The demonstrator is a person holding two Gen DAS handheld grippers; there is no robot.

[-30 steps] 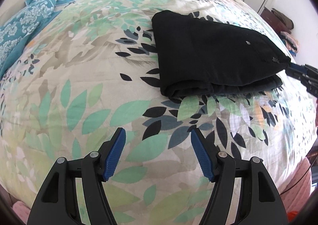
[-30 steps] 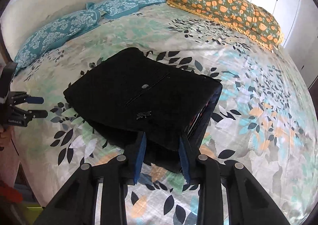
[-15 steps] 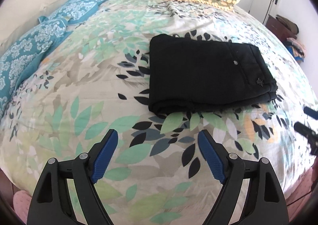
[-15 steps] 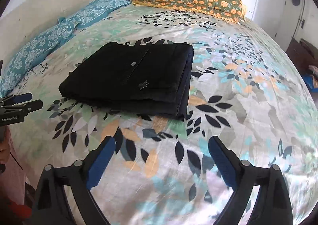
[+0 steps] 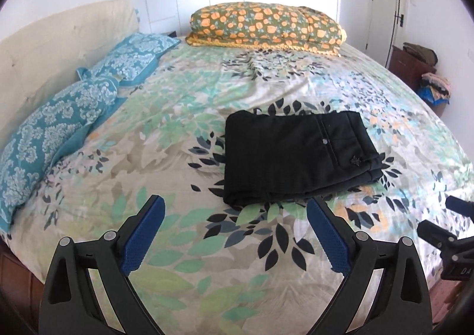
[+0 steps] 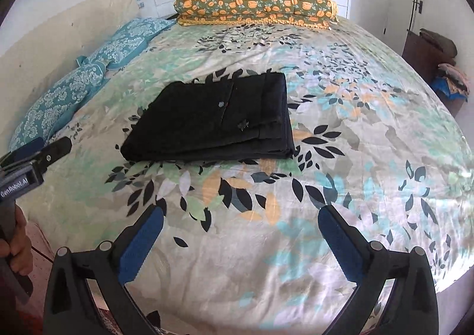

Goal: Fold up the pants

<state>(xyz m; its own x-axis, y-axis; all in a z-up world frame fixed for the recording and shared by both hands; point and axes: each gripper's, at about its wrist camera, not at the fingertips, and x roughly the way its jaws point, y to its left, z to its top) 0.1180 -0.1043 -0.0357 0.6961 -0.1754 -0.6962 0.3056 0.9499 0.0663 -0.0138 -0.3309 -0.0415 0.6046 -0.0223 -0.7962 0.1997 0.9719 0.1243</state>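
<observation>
Black pants (image 5: 296,157) lie folded into a flat rectangle on the leaf-patterned bed cover (image 5: 177,133), with a small button on top. The right wrist view shows the same pants (image 6: 213,121) left of centre. My left gripper (image 5: 235,212) hangs above the near part of the bed, short of the bundle, its jaws still opening with nothing between them. My right gripper (image 6: 240,219) stands wide open and empty, pulled back from the pants. Each gripper shows at the edge of the other's view, the right gripper (image 5: 444,225) and the left gripper (image 6: 35,154) held by a hand (image 6: 17,240).
Two teal patterned pillows (image 5: 59,127) lie along the cream headboard (image 5: 53,44) on the left. A folded orange-flowered quilt (image 5: 266,27) sits at the far edge. White wardrobe doors stand behind, with a door and a dark cabinet (image 5: 411,65) with piled clothes at right.
The right gripper let go of the pants' corner and opened wide. Both grippers rose and drew back from the bundle, which now lies flat. The left jaws spread wider.
</observation>
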